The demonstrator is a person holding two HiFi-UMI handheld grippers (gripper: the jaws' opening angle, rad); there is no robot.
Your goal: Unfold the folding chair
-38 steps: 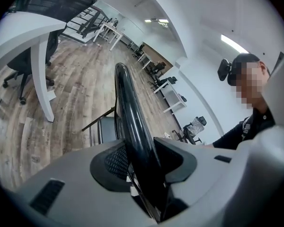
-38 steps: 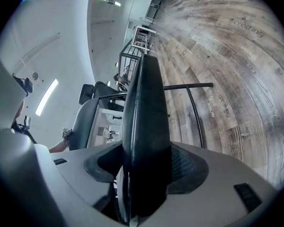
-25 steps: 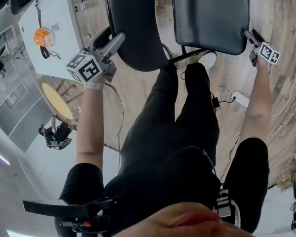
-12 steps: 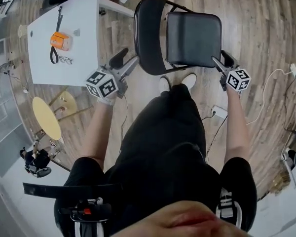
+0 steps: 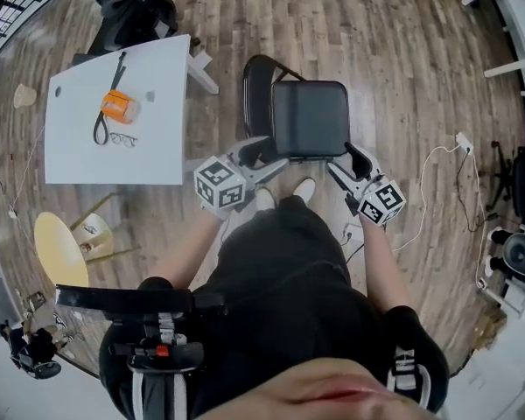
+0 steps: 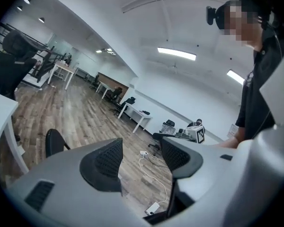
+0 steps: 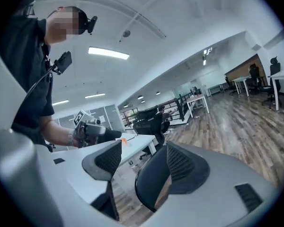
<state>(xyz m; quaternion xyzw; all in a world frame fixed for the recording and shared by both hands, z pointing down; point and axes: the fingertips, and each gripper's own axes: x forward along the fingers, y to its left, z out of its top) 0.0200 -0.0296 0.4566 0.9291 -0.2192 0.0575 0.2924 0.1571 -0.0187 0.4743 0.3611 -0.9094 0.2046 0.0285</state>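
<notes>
Head view: folding chair (image 5: 308,116) unfolded; gripper views show left gripper (image 6: 142,148), right gripper (image 7: 142,157) fingers spread.

We see bright, even indoor light in all three views. In the head view the brown wooden plank floor (image 5: 402,77) curves strongly toward the rim. The white rectangular surface (image 5: 157,121) is very bright yet keeps crisp edges. Shadows on the floor are faint and soft. Both gripper views are round, with black corners and stretched edges. Long white ceiling strip lamps (image 6: 176,54) glow there, slightly blown out. Close to the lens, the grey tongs of the left gripper (image 6: 142,157) and of the right gripper (image 7: 142,162) look soft, while the far room stays fairly sharp.
</notes>
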